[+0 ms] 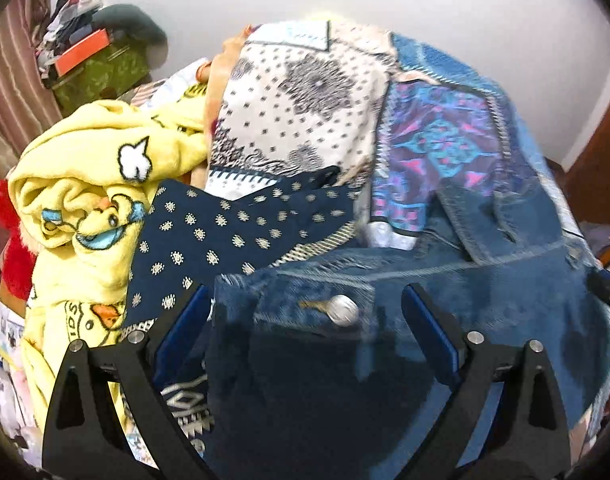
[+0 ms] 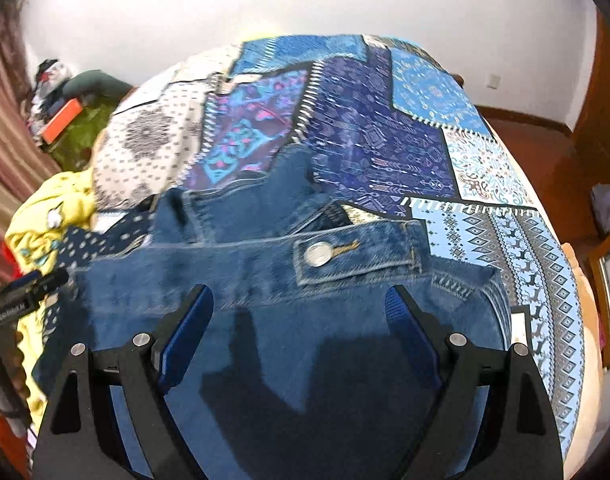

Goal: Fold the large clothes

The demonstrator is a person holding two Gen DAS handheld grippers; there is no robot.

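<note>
A blue denim garment [image 1: 445, 300] lies on the patchwork bedspread [image 1: 305, 92], with a silver button [image 1: 342, 310] on its band. My left gripper [image 1: 305, 300] is open just above the denim, fingers either side of the button. In the right wrist view the same denim [image 2: 305, 340] fills the foreground, its silver button [image 2: 317, 254] ahead of the fingertips. My right gripper [image 2: 299, 300] is open and empty over the denim. The left gripper's body [image 2: 21, 300] shows at the left edge there.
A yellow cartoon-print blanket [image 1: 85, 184] and a navy dotted cloth [image 1: 225, 228] are heaped left of the denim. A red plush thing [image 1: 9, 240] sits beyond. Piled clothes and an orange box [image 1: 81, 50] are at the far left by a curtain. Wooden furniture [image 2: 601, 120] stands at the right.
</note>
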